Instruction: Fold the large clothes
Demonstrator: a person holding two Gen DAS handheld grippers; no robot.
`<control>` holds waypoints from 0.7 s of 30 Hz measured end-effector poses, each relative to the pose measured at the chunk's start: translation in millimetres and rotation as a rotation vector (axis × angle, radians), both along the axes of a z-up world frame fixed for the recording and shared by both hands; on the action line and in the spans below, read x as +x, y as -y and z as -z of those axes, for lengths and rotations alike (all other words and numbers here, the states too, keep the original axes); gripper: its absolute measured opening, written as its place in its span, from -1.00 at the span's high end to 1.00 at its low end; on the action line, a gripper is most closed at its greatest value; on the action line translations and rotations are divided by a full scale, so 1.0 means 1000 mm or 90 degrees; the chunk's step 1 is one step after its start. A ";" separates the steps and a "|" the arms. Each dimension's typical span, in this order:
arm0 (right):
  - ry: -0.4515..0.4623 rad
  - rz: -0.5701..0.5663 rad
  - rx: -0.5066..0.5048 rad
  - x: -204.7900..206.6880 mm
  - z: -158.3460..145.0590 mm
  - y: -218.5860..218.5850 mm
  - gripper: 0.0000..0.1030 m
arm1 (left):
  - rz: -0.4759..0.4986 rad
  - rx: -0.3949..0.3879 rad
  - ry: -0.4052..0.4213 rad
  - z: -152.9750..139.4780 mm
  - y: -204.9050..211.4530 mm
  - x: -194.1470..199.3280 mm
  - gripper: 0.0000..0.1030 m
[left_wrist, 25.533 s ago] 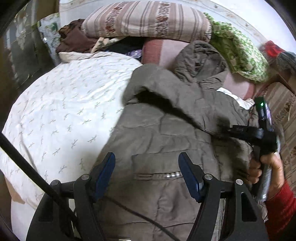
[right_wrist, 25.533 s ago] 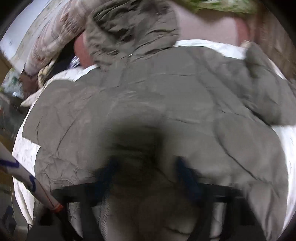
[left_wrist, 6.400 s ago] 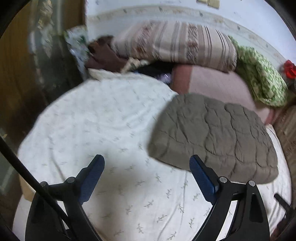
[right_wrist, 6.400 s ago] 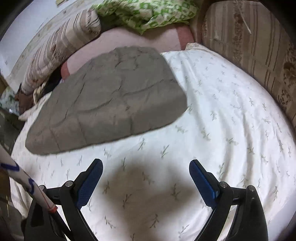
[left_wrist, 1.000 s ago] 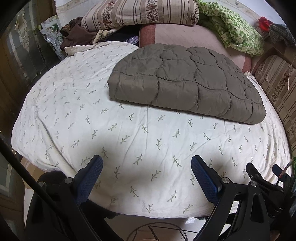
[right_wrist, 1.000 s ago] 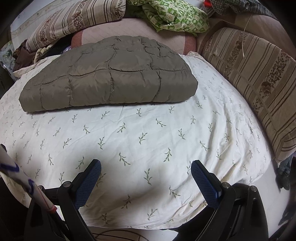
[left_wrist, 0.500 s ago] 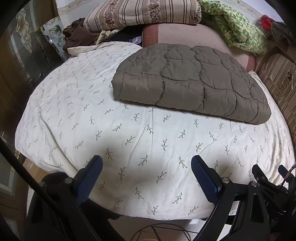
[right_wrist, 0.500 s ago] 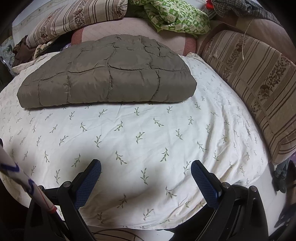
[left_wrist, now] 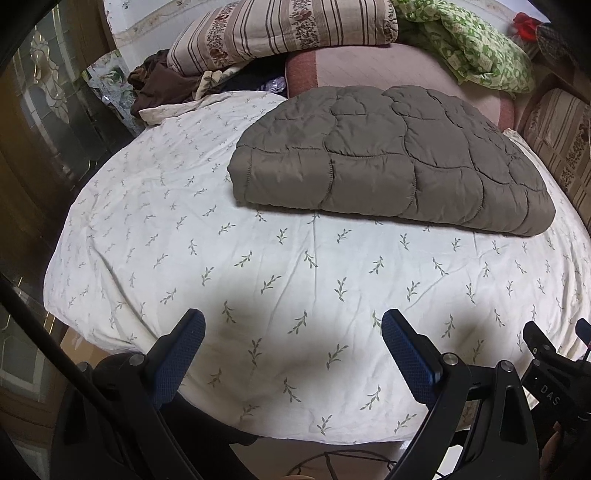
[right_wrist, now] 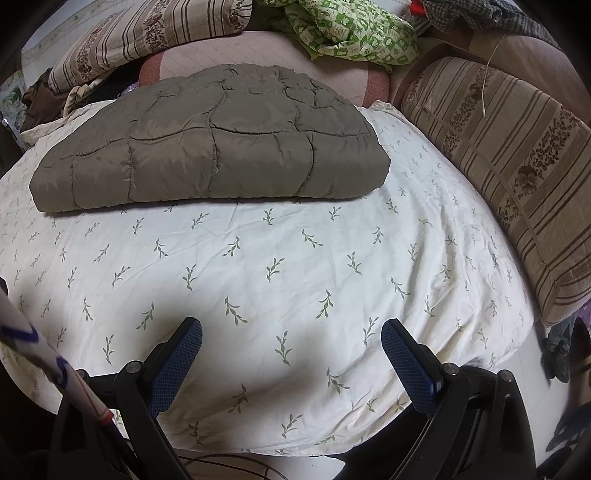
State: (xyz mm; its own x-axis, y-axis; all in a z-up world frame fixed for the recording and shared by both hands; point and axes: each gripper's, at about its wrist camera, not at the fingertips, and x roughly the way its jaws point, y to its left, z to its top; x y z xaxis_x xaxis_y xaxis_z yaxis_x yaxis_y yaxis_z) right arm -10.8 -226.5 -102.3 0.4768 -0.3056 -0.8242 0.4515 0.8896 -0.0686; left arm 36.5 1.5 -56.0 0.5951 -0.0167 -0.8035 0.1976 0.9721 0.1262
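A grey-brown quilted jacket [left_wrist: 388, 162] lies folded into a flat bundle on the far half of the white leaf-print bedsheet [left_wrist: 258, 266]; it also shows in the right wrist view [right_wrist: 207, 144]. My left gripper [left_wrist: 293, 354] is open and empty above the sheet's near edge, well short of the jacket. My right gripper [right_wrist: 291, 356] is open and empty too, over the near edge of the sheet [right_wrist: 295, 266].
Striped pillows [left_wrist: 280, 29], a green patterned cloth [left_wrist: 476, 48] and a pink cushion [left_wrist: 388, 70] are piled behind the jacket. Dark clothes [left_wrist: 159, 85] lie at the back left. A striped bolster [right_wrist: 517, 158] lines the right side. Cables lie on the floor below.
Both grippers have drifted slightly over the last second, the view shifting a little toward the bed. The jacket lies as before. Both stay open.
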 end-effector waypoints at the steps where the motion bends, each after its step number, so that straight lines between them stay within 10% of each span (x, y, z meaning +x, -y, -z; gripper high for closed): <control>1: -0.001 0.000 0.001 0.000 0.000 0.000 -0.94 | 0.002 0.000 -0.001 0.000 0.000 0.000 -0.86; 21: 0.004 0.003 0.002 0.000 -0.003 0.000 -0.94 | 0.023 -0.018 -0.032 0.011 0.004 0.001 -0.86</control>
